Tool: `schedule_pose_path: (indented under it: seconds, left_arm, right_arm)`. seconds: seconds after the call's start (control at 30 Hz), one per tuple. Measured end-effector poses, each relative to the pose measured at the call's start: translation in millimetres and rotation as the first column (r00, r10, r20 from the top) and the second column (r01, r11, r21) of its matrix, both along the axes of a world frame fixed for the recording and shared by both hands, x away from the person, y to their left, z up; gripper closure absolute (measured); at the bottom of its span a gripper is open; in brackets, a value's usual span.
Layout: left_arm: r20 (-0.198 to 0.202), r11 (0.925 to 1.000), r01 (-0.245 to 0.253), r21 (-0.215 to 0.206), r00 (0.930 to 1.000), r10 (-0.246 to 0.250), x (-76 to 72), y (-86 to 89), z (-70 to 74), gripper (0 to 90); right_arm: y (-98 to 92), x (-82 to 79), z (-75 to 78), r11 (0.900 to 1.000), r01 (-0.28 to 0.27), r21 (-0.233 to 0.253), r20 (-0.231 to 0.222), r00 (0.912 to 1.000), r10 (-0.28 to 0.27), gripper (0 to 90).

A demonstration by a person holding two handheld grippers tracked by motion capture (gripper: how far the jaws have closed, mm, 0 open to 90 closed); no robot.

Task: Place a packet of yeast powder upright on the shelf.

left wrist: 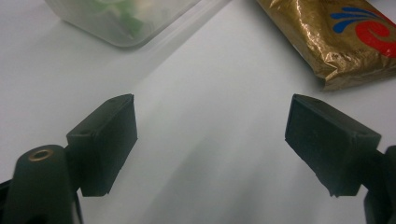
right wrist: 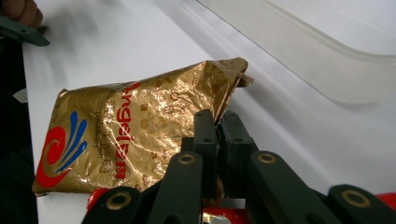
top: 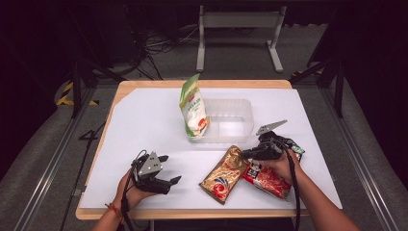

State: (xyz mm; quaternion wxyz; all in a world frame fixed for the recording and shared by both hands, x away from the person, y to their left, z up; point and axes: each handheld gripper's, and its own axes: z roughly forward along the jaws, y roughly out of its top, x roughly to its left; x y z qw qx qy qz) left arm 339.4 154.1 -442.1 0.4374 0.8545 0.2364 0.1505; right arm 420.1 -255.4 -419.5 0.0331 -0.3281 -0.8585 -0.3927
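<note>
Gold foil catches the light first: the gold snack packet (top: 225, 174) lies flat on the white table cover (top: 144, 125), near the front edge and a little right of centre. Its long axis runs on a slant, from the near-left corner up toward the far right, where its crimped end points at the clear plastic bin (top: 231, 120).

The right gripper (top: 248, 153) is by far the nearer of the two. In the right gripper view its jaws are pressed together on the packet's far edge, close to that crimped corner, with foil pinched between them (right wrist: 219, 135). The right hand (top: 281, 163) reaches in from the right, forearm angled toward the table's middle, so the gripper points leftward across a red packet (top: 267, 180) that lies partly under the gold one's right side.

The left gripper (top: 167, 169) sits well apart at the front left, low over bare cover, jaws wide apart and holding nothing; from there the gold packet lies off to its right.

Beyond, the bin stands just past the pinched end, with a green-and-white pouch (top: 193, 108) upright in its left part. I'd judge the coming lift only needs to carry the packet a short way forward, over the bin's near wall, into the open right part.
</note>
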Motion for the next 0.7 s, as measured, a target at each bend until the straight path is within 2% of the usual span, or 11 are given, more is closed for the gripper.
schedule_pose_path:
  seconds: [0.33, 0.43, 0.53, 0.7]
  left_arm:
    - [0.000, 1.0000, -0.009, -0.003, 1.0000, 0.009, 1.2, 1.8, -0.1, 17.4]
    - [0.000, 0.9999, -0.010, 0.002, 1.0000, 0.010, 1.5, 1.9, -0.2, 17.4]
    - [-0.004, 0.9999, -0.011, 0.003, 0.9999, 0.011, 1.8, 2.5, -0.1, 17.4]
    - [-0.003, 0.9999, -0.012, -0.001, 0.9999, 0.012, 2.0, 3.4, -0.2, 17.3]
  right_arm:
    - [-3.5, -6.5, 9.2, 0.998, -0.034, 0.057, 0.006, 0.9994, 0.034, 85.7]
    - [-1.7, -7.5, 11.2, 0.996, -0.038, 0.076, 0.020, 0.9991, 0.037, 85.9]
    - [1.2, -7.4, 16.9, 0.994, -0.033, 0.101, 0.052, 0.9983, 0.027, 86.1]
    - [2.4, -10.1, 20.8, 0.992, -0.044, 0.119, 0.068, 0.9971, 0.036, 86.8]
